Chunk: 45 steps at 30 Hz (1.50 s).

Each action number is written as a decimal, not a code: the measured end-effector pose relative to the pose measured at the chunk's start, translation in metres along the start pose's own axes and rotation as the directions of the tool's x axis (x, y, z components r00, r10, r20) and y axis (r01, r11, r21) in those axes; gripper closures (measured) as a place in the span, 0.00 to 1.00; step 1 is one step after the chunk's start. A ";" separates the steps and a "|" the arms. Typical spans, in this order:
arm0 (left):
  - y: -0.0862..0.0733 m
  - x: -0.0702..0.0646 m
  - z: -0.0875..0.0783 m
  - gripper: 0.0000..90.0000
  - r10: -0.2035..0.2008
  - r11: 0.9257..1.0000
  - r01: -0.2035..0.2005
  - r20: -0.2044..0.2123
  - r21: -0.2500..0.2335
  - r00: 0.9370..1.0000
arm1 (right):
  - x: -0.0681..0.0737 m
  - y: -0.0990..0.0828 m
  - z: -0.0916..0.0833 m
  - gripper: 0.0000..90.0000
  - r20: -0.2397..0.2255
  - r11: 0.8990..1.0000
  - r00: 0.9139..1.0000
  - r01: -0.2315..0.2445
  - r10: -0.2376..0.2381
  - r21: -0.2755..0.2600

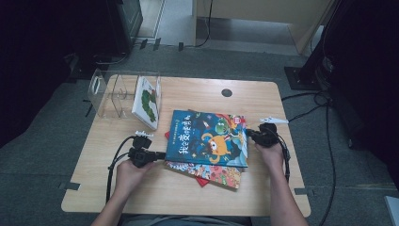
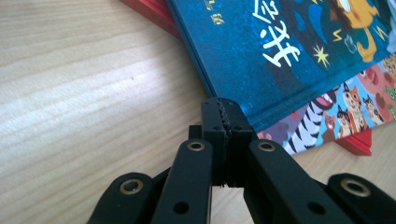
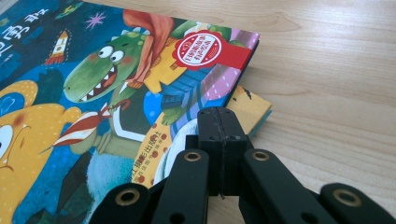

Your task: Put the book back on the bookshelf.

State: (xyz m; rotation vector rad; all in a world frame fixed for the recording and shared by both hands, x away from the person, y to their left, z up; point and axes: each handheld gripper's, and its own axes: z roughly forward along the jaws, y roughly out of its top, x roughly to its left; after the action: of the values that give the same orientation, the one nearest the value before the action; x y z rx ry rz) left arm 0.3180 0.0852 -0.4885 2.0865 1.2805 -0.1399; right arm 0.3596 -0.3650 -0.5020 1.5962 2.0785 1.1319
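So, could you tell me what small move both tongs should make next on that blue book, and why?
Probably open both a little and slide their tips around the book's edges. The left tongs and right tongs are both shut with nothing between them, each at an opposite edge of the blue book, which lies flat on top of the other books. Shut tongs cannot grip it.

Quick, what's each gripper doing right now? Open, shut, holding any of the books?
Left gripper: shut, empty, tips at the left edge of the blue book.
Right gripper: shut, empty, at the blue book's right edge.
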 end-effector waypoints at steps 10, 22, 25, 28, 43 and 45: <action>0.006 0.010 -0.006 0.75 -0.015 1.000 0.015 -0.018 -0.014 1.000 | 0.000 0.004 0.004 1.00 0.007 1.000 1.000 0.000 0.000 0.000; 0.019 0.022 -0.003 0.59 -0.035 0.999 0.035 -0.010 -0.026 0.999 | 0.000 0.002 0.001 1.00 -0.006 1.000 1.000 0.003 -0.003 0.010; 0.022 0.023 -0.001 0.55 -0.034 0.999 0.034 -0.019 -0.032 0.999 | 0.002 0.000 -0.001 1.00 -0.009 1.000 1.000 0.005 -0.005 0.015; 0.024 0.028 0.002 0.54 -0.037 0.999 0.036 -0.036 -0.014 0.999 | 0.003 -0.001 -0.002 1.00 -0.008 1.000 1.000 0.017 -0.017 0.013; 0.028 0.037 0.010 0.55 -0.024 0.999 0.021 -0.079 -0.028 0.997 | 0.007 -0.010 -0.008 0.99 -0.009 0.999 0.999 0.041 -0.041 0.001; 0.027 0.036 0.010 0.56 0.004 1.000 -0.006 -0.086 -0.028 0.996 | 0.007 -0.010 -0.009 0.99 -0.007 0.999 0.999 0.043 -0.043 0.001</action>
State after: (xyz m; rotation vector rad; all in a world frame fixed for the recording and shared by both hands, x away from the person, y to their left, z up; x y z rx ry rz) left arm 0.3613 0.0981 -0.4979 2.0909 1.3202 -0.0296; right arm 0.3444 -0.3627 -0.5021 1.5422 2.1077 1.1239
